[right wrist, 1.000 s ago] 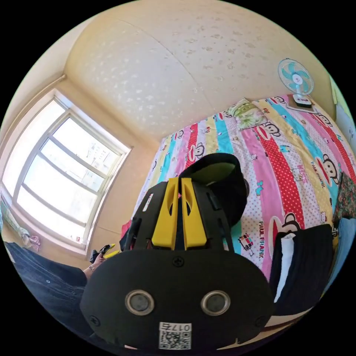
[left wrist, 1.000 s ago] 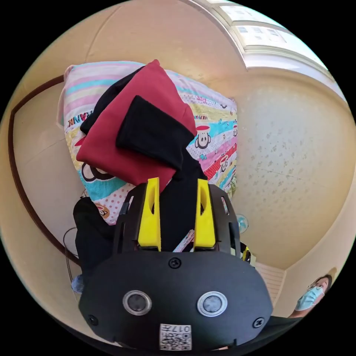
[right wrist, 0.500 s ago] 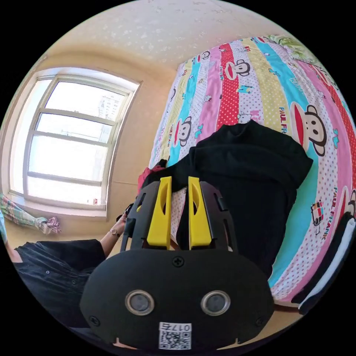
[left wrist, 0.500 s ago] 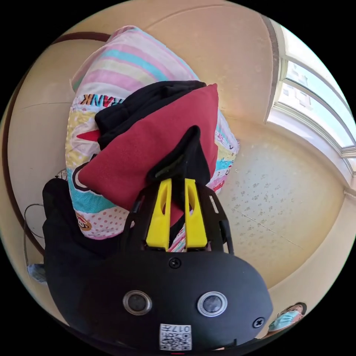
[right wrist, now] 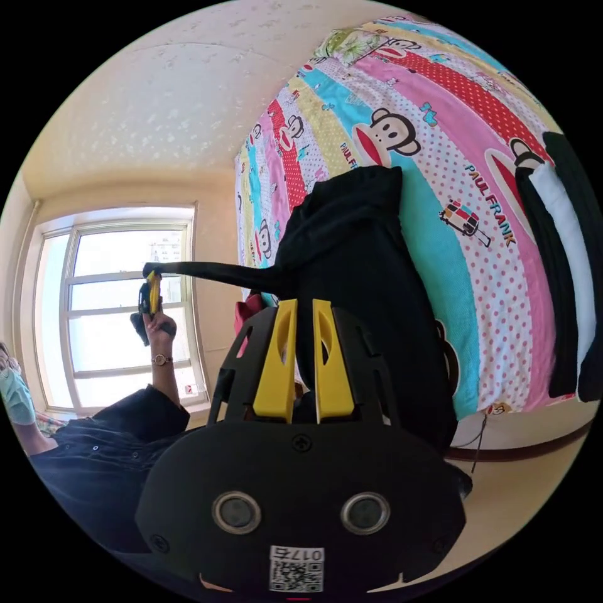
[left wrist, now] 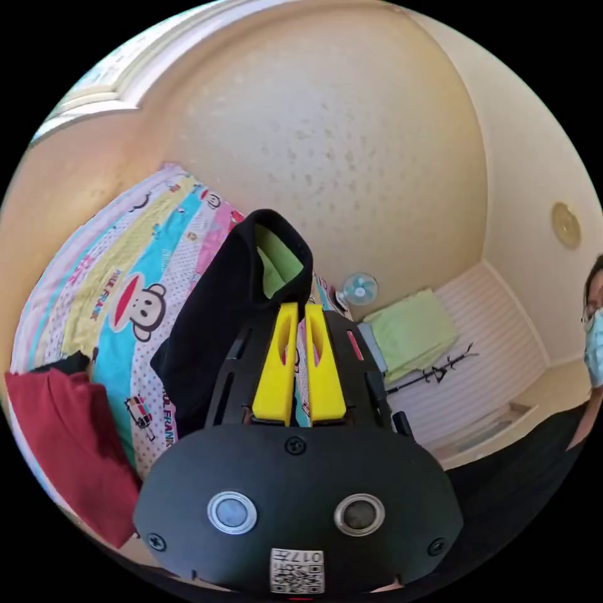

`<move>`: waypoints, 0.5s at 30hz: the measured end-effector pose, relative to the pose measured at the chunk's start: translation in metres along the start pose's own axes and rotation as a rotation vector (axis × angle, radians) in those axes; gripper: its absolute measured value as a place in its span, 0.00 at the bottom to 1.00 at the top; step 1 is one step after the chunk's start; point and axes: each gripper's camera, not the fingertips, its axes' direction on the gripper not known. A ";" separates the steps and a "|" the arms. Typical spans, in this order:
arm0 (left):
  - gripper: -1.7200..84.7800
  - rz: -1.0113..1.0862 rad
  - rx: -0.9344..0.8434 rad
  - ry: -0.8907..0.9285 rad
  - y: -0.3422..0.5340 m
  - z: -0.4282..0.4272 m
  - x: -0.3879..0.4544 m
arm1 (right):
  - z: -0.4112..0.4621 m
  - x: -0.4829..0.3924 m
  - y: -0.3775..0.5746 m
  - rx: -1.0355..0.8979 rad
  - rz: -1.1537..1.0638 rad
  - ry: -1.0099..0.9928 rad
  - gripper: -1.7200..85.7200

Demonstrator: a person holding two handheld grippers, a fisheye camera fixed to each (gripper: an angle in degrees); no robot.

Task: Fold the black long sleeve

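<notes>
The black long sleeve (right wrist: 358,251) lies bunched on the striped cartoon bedsheet (right wrist: 440,113), its lower part hanging over the bed's edge. My right gripper (right wrist: 304,306) is shut on the black cloth near that edge. One sleeve (right wrist: 213,272) stretches taut through the air to my left gripper (right wrist: 149,290), held up by a hand in front of the window. In the left gripper view, my left gripper (left wrist: 295,308) is shut on the black cloth (left wrist: 232,301), whose open end shows a green lining (left wrist: 276,260).
A red folded garment (left wrist: 63,433) lies on the bed's near corner. A folded black and white garment (right wrist: 559,251) rests at the bed's side. A small fan (left wrist: 360,289) and a green cloth (left wrist: 411,333) stand beyond. The person (right wrist: 94,452) stands by the window (right wrist: 119,314).
My left gripper has lifted away from the red pile, drawing one sleeve out taut. The right gripper keeps its grip on the body, more of which now hangs over the edge. Both cameras swung.
</notes>
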 end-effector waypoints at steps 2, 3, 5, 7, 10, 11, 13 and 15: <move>0.05 0.153 -0.177 0.047 0.006 0.097 0.051 | -0.008 0.017 0.007 0.024 0.037 -0.012 0.06; 0.06 0.188 -0.232 0.056 0.013 0.123 0.060 | -0.012 0.027 0.010 0.031 0.058 -0.018 0.07; 0.11 0.204 -0.477 0.033 0.059 0.213 0.071 | -0.018 0.042 0.013 0.027 0.090 -0.017 0.07; 0.13 0.155 -0.542 -0.006 0.097 0.234 0.061 | -0.028 0.057 0.015 0.017 0.105 -0.003 0.09; 0.13 -0.023 -0.551 -0.092 0.154 0.208 0.015 | -0.033 0.070 0.015 -0.042 0.088 0.087 0.10; 0.14 -0.130 -0.563 -0.115 0.177 0.189 -0.012 | -0.031 0.073 0.014 -0.063 0.088 0.112 0.11; 0.16 -0.283 -0.578 -0.166 0.214 0.152 -0.051 | -0.018 0.086 0.010 -0.172 0.086 0.215 0.12; 0.17 -0.372 -0.630 -0.245 0.251 0.116 -0.083 | 0.000 0.095 0.006 -0.276 0.069 0.305 0.14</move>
